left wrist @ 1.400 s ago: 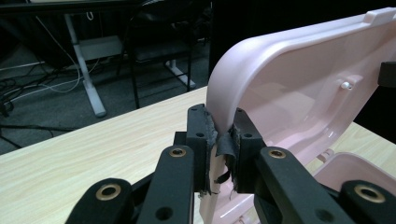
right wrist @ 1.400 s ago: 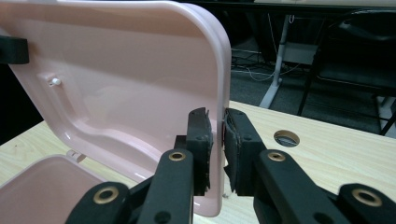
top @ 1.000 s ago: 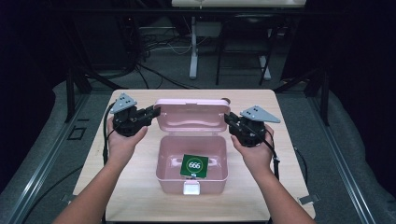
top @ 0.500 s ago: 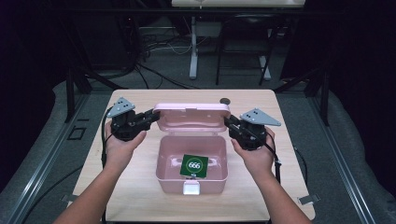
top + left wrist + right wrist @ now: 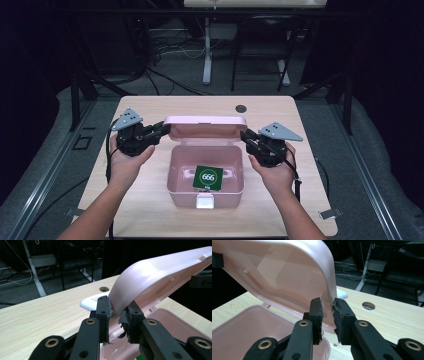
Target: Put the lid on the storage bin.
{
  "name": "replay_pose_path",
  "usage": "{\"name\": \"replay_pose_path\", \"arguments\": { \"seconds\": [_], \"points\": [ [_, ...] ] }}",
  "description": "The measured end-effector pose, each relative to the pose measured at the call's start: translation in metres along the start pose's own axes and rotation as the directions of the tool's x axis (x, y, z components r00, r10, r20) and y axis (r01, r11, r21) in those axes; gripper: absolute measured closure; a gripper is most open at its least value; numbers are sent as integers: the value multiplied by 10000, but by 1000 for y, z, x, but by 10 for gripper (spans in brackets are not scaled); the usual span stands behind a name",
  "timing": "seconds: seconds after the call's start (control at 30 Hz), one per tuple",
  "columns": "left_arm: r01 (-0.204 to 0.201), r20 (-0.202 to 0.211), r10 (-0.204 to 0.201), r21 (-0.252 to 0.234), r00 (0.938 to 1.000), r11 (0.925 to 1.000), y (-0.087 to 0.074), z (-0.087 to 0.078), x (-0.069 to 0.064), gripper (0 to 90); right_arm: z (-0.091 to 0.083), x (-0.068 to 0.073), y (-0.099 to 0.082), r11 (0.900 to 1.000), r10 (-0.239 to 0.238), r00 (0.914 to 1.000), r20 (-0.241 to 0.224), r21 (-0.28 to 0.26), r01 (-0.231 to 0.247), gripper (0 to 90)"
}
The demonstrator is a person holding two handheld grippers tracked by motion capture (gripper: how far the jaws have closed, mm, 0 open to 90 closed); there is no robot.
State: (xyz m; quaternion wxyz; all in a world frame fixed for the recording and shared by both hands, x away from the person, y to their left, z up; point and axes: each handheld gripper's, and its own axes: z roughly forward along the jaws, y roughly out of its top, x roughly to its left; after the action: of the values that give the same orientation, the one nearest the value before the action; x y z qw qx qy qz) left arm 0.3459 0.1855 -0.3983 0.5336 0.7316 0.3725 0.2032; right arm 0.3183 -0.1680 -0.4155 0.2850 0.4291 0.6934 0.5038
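A pink plastic box (image 5: 177, 170) stands in the middle of the table with its hinged lid (image 5: 205, 127) raised and nearly edge-on to the high view. A green card (image 5: 207, 177) marked 666 lies inside it. My left gripper (image 5: 162, 129) is shut on the lid's left end, and my right gripper (image 5: 246, 136) is shut on its right end. In the left gripper view the gripper (image 5: 117, 312) pinches the curved lid (image 5: 155, 272) rim above the box (image 5: 175, 322). In the right gripper view the gripper (image 5: 327, 312) clamps the lid (image 5: 287, 272) edge over the box (image 5: 249, 330).
A white latch (image 5: 205, 201) sits on the box's front wall. A white handle (image 5: 91, 302) shows behind the lid. The wooden table (image 5: 310, 200) has a cable hole (image 5: 241, 108) at the back. Desk legs and cables stand on the floor beyond.
Both grippers have swung the lid up and forward from lying tilted back; it now stands more upright over the box. The box and card have stayed put.
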Motion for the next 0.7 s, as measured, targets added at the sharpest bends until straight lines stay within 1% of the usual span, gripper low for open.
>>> {"name": "replay_pose_path", "arguments": {
  "seconds": [0.13, 0.17, 0.27, 0.37, 0.63, 0.7],
  "points": [
    [-42, 46, 42, 87, 10000, 10000, -1, -3, -1, 764, -3, 2, 0, 9999, -121, 9999, 37, -8, 121, 767],
    [-40, 64, 40, 8, 10000, 10000, -1, -3, -1, 764, -3, 2, 0, 9999, -128, 9999, 41, -10, 128, 767],
    [-58, 89, 58, -18, 9999, 10000, -2, -5, -2, 764, -5, 3, -1, 9998, -182, 9998, 13, -18, 182, 764],
    [-105, 114, 104, 26, 9999, 9999, -3, -6, -3, 764, -7, 2, -3, 10000, -72, 9999, -83, -68, 71, 763],
    [-134, 169, 133, 75, 9998, 9999, -6, -10, -6, 763, -8, 1, -10, 9998, 210, 9995, -253, 27, -210, 762],
    [-147, 173, 146, 68, 9997, 9999, -6, -11, -6, 764, -9, 2, -11, 9998, 183, 9996, -236, 44, -182, 761]
  ]
}}
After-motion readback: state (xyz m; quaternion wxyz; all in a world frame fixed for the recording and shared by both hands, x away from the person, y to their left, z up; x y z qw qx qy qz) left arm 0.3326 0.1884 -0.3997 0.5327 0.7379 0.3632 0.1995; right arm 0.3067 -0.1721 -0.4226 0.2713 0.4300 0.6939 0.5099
